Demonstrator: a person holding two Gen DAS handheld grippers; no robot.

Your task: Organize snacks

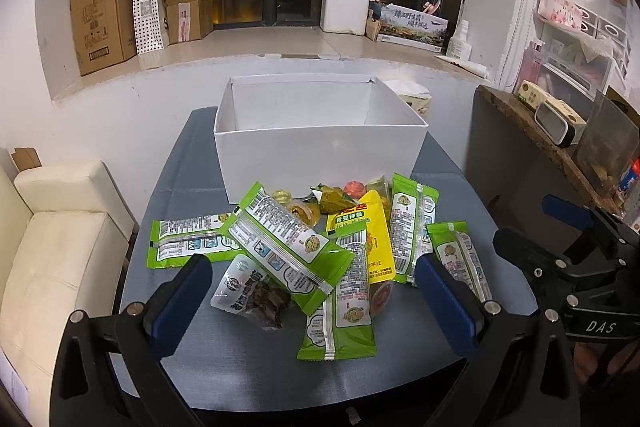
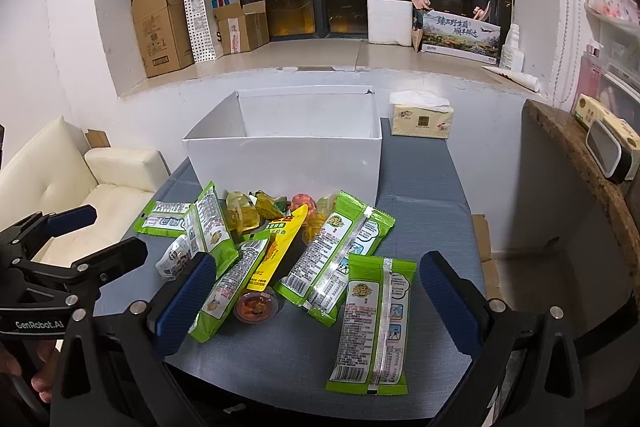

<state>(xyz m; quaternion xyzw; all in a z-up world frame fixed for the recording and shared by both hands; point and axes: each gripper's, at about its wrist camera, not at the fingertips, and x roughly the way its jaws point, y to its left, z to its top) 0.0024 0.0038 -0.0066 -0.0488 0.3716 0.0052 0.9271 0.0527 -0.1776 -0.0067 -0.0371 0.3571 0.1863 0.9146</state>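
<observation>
A pile of snacks lies on the grey table (image 1: 248, 347) in front of an open white box (image 1: 320, 147), which looks empty inside. The pile holds several green packets (image 1: 288, 247), a yellow packet (image 1: 370, 239), a white packet of dark jerky (image 1: 252, 291) and small jelly cups (image 1: 304, 211). My left gripper (image 1: 314, 277) is open, above the near edge of the pile. My right gripper (image 2: 316, 279) is open, with a green packet (image 2: 374, 323) lying between its fingers. The box (image 2: 288, 155), yellow packet (image 2: 280, 247) and a red jelly cup (image 2: 256, 307) show in the right wrist view.
A tissue pack (image 2: 422, 117) stands right of the box. A cream sofa (image 1: 52, 251) is at the left, a dark desk with clutter (image 1: 560, 131) at the right. Cardboard boxes (image 1: 104, 15) and a foam box (image 1: 344, 11) sit on the windowsill behind.
</observation>
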